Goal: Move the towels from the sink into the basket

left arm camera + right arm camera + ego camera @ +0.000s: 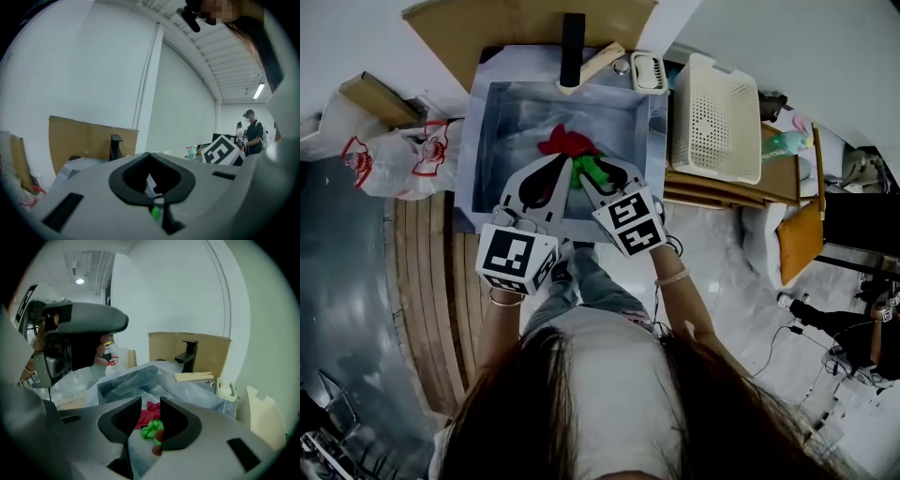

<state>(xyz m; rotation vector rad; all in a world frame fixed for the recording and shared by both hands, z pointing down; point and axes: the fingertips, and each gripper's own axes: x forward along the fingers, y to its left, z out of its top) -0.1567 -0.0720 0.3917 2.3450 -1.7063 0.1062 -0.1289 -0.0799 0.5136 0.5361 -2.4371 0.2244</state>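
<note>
right gripper view looks down along the right gripper (150,401), whose fingers stand partly apart with nothing pressed between them. through the gap, ahead and below, the green towel (151,429) lies bunched on the floor of the sink (126,380). the red towel (149,414) touches it on the far side and spreads toward the middle of the sink. the green towel is a crumpled lump with no clear long side, so the angle of the fingers probably matters little; what counts is coming straight down over it. the right gripper is the nearer one to it.

the left gripper (150,154) has its fingers together and empty. it points nearly level at the far wall, and in the head view it sits just left of the right gripper, over the near part of the sink, its tip near the red towel.

both towels are in the sink, and none shows in the white basket (717,117), which stands just right of the sink, so the right hand suits the carry. the sink is bare grey metal, likely slick under cloth.

a black tap (572,42) and a soap dish (648,72) sit at the far rim, cardboard (525,23) stands behind, and a plastic bag (412,155) lies to the left.
</note>
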